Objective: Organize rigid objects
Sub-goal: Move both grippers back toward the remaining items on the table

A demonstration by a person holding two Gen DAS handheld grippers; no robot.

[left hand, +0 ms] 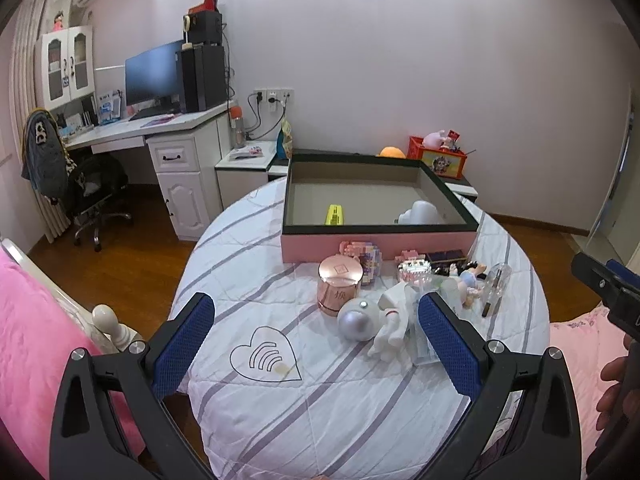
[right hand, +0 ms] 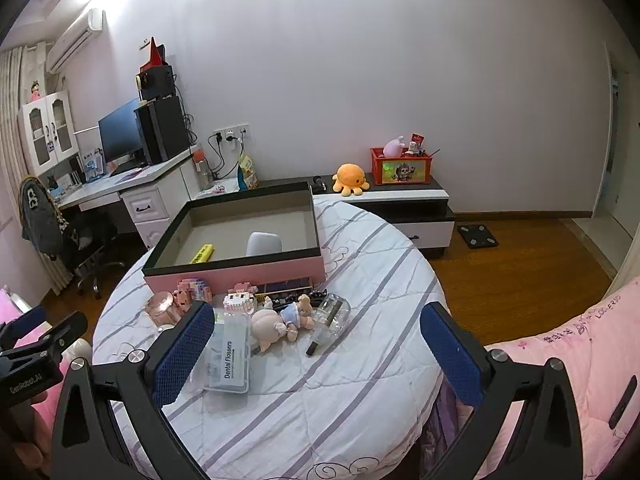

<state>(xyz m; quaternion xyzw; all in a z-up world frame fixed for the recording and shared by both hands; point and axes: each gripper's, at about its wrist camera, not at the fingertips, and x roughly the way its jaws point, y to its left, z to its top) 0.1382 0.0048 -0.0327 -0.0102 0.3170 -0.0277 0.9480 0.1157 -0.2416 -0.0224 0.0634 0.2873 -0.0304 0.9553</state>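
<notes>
A pink box (left hand: 376,245) (right hand: 240,274) with a dark rim sits at the far side of the round table; inside lie a yellow item (left hand: 334,214) (right hand: 202,254) and a white item (left hand: 420,213) (right hand: 263,243). In front of it are a rose-gold jar (left hand: 339,286) (right hand: 162,307), block figures (left hand: 366,258) (right hand: 192,289), a silver-headed white figurine (left hand: 372,320), a doll (right hand: 280,322), a clear bottle (left hand: 495,288) (right hand: 330,318) and a floss box (right hand: 228,356). My left gripper (left hand: 316,350) is open, near the figurine. My right gripper (right hand: 316,354) is open above the cloth.
The table wears a white striped cloth (left hand: 320,400) (right hand: 340,392). Pink bedding (left hand: 24,340) (right hand: 568,360) flanks it on both sides. A desk with a monitor (left hand: 154,74) and an office chair (left hand: 92,196) stand at the left. A low cabinet (right hand: 400,208) with an orange plush stands behind.
</notes>
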